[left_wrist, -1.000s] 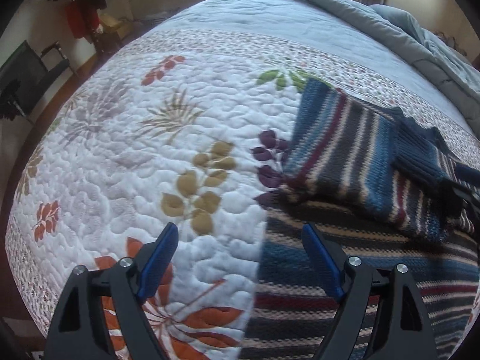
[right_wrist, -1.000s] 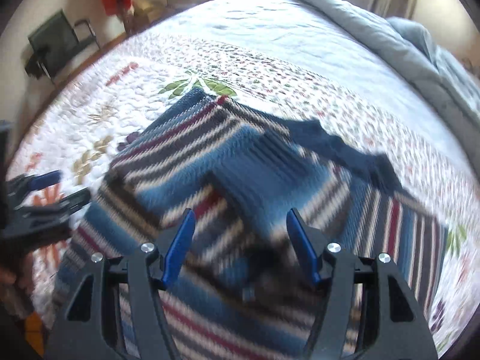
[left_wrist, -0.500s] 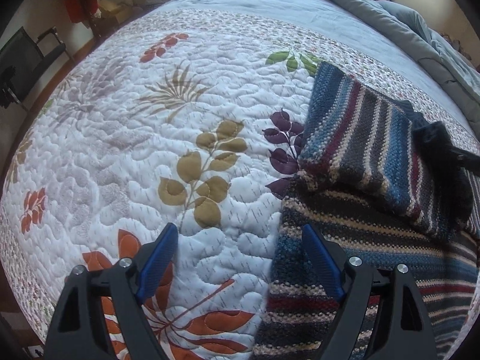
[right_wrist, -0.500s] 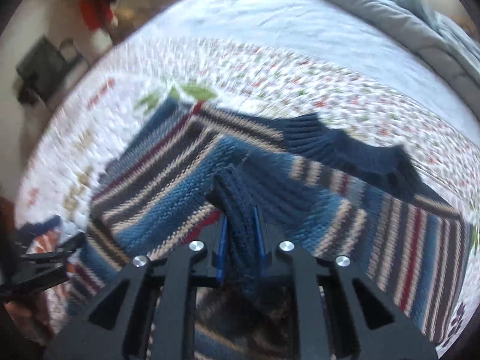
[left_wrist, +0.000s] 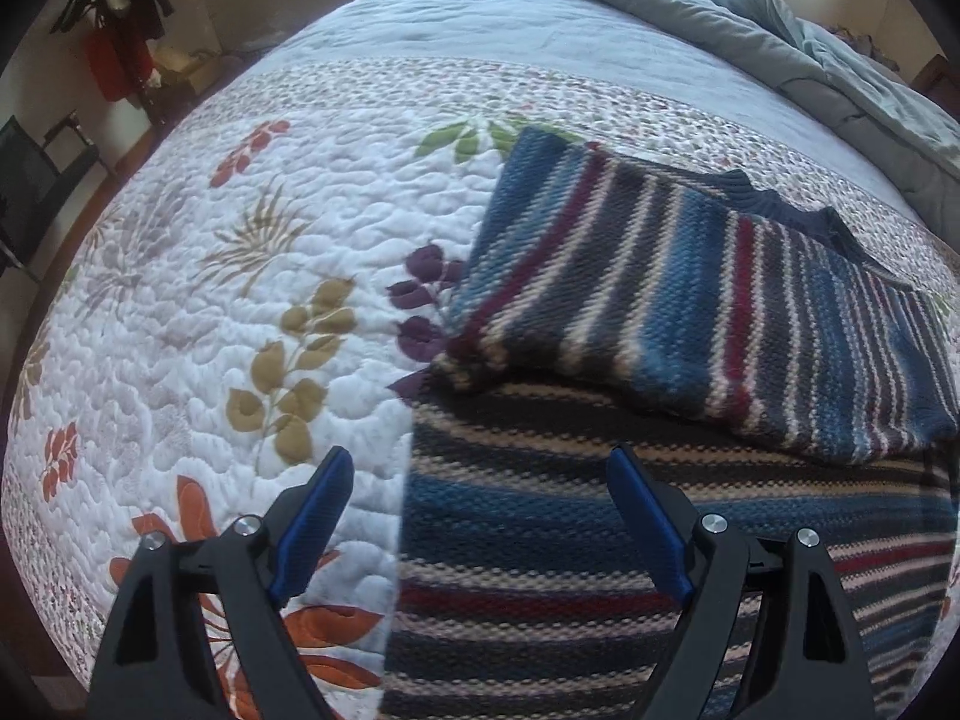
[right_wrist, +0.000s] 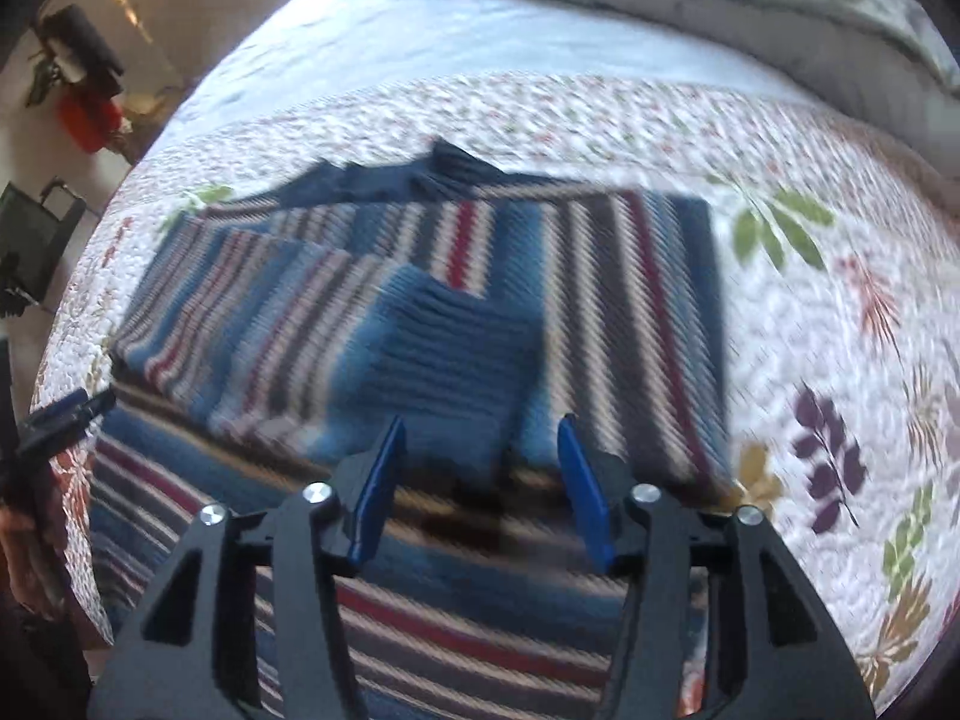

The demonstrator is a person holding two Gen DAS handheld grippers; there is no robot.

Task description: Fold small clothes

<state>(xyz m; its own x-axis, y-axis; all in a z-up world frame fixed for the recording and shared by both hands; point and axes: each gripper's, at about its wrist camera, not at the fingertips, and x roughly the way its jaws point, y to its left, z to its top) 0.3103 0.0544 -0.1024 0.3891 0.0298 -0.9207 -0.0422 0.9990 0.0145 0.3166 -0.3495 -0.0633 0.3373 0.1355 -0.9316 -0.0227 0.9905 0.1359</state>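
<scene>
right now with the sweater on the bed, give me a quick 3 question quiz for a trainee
1. True or false: the right gripper is shut on the sleeve cuff.
2. Multiple choice: what does the striped sweater lie on? A) a bare wooden floor B) a floral quilt C) a chair seat
3. Fill in: the left gripper hovers over the sweater's ____ edge, as its own camera shows it, with its jaws open.

Key
1. False: its jaws stand apart and the cuff lies flat on the sweater.
2. B
3. Left: one finger is over the quilt, the other over the knit.
</scene>
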